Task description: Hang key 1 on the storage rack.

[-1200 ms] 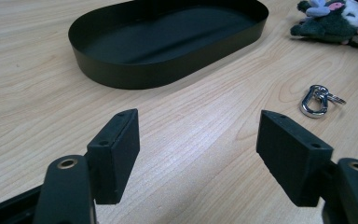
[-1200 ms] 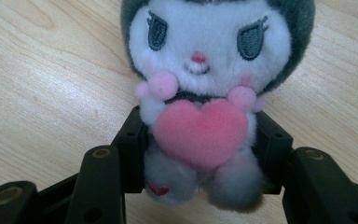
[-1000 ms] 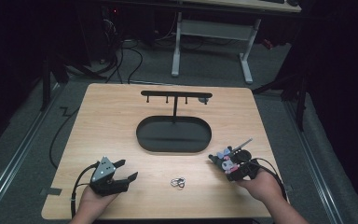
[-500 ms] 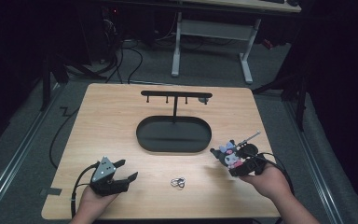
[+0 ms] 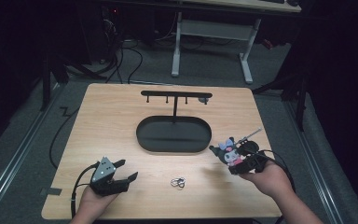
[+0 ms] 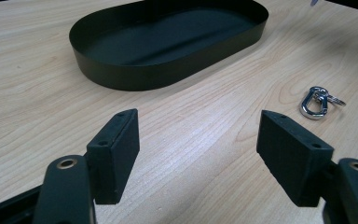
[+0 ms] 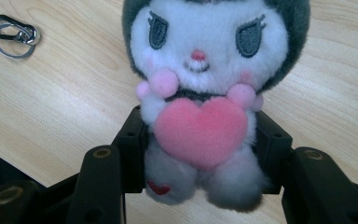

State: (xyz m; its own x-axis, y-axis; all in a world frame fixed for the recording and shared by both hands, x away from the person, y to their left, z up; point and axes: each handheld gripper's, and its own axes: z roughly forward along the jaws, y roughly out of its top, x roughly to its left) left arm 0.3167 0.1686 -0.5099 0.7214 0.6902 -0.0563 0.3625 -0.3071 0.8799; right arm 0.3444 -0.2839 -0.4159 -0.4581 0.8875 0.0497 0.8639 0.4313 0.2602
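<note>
Right gripper (image 5: 237, 162), held in the person's right hand (image 5: 270, 179) near the table's right edge toward the front, has its two black jaws pinched on the body of a small plush doll (image 5: 228, 151) with a white face, dark grey hood and pink heart at its chest; in the right gripper view the doll (image 7: 205, 93) sits upright between the jaws, face toward the camera, a small red heart stitched on one foot, no readable label or writing on it. Left gripper (image 5: 123, 176), in the left hand (image 5: 95, 200) at the front-left part of the light wooden table (image 5: 112, 121), rests low over the surface with its jaws spread wide and nothing between them; the left gripper view shows bare wood in the gap (image 6: 198, 149). A silver metal clasp with key ring (image 5: 178, 182) lies flat on the table near the front edge, between the two grippers, apart from both; it also appears in the left gripper view (image 6: 318, 100) and the right gripper view (image 7: 11, 32). A black oval metal tray (image 5: 142, 135) sits at the table's centre, with a thin post rising from its far side to a black crossbar with small hooks (image 5: 175, 94). No brand marks legible on grippers, tray or table.
</note>
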